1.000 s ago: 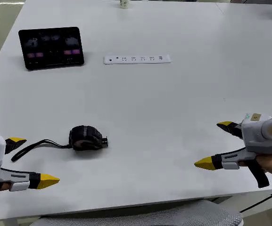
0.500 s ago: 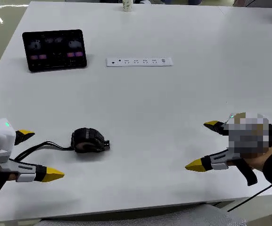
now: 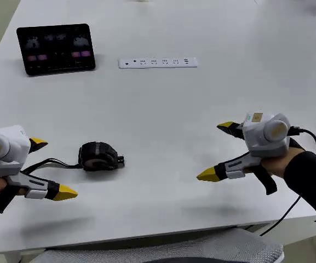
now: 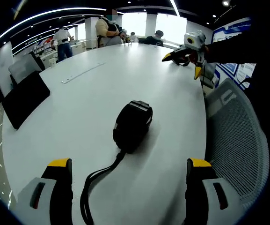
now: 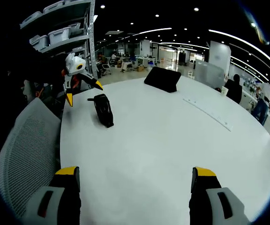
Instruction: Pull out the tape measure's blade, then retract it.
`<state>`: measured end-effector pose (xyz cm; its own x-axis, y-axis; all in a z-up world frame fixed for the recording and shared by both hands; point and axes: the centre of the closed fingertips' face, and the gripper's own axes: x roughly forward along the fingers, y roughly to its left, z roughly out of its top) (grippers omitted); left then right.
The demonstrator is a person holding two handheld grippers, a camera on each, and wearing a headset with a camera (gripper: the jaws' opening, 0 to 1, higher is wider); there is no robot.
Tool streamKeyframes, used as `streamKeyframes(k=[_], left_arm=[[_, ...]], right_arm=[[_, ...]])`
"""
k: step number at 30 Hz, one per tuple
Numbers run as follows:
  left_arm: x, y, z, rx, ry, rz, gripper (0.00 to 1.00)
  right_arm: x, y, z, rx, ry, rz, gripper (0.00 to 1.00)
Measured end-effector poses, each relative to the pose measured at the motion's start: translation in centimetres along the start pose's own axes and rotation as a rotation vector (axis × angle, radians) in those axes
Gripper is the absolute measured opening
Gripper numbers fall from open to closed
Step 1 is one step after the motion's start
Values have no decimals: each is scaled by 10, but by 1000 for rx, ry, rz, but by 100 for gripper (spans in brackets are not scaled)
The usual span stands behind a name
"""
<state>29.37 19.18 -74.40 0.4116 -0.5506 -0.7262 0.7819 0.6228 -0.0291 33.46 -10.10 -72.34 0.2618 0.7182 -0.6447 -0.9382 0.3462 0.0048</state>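
Note:
A black tape measure (image 3: 98, 156) lies on the white table (image 3: 168, 109), its black wrist strap (image 3: 48, 163) trailing to the left. The blade is not pulled out. My left gripper (image 3: 51, 169) stands open at the strap end, a short way left of the case. In the left gripper view the tape measure (image 4: 132, 125) lies ahead between the yellow-tipped fingers (image 4: 60, 165), apart from them. My right gripper (image 3: 217, 150) is open and well to the right with nothing between its jaws. In the right gripper view the tape measure (image 5: 104, 109) sits far off.
A black tablet (image 3: 56, 47) stands propped at the back left. A white power strip (image 3: 158, 62) lies behind the middle of the table. A grey mesh chair (image 3: 163, 253) is at the near edge. People stand at the far end (image 4: 107, 29).
Both grippers have moved inward towards the tape measure, the right one clearly leftward. The tape measure lies where it was. The head camera has shifted a little.

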Motion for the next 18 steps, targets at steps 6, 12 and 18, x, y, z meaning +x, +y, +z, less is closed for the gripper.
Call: streamKeyframes(k=[6, 12, 18], left_arm=[[6, 1, 11, 67, 0, -25, 99], [13, 0, 21, 157, 18, -54, 99], [20, -4, 30, 229, 40, -88, 99]], right_arm=[[11, 2, 6, -13, 7, 26, 99], [23, 7, 8, -29, 21, 55, 99], [32, 10, 16, -33, -1, 65, 99]])
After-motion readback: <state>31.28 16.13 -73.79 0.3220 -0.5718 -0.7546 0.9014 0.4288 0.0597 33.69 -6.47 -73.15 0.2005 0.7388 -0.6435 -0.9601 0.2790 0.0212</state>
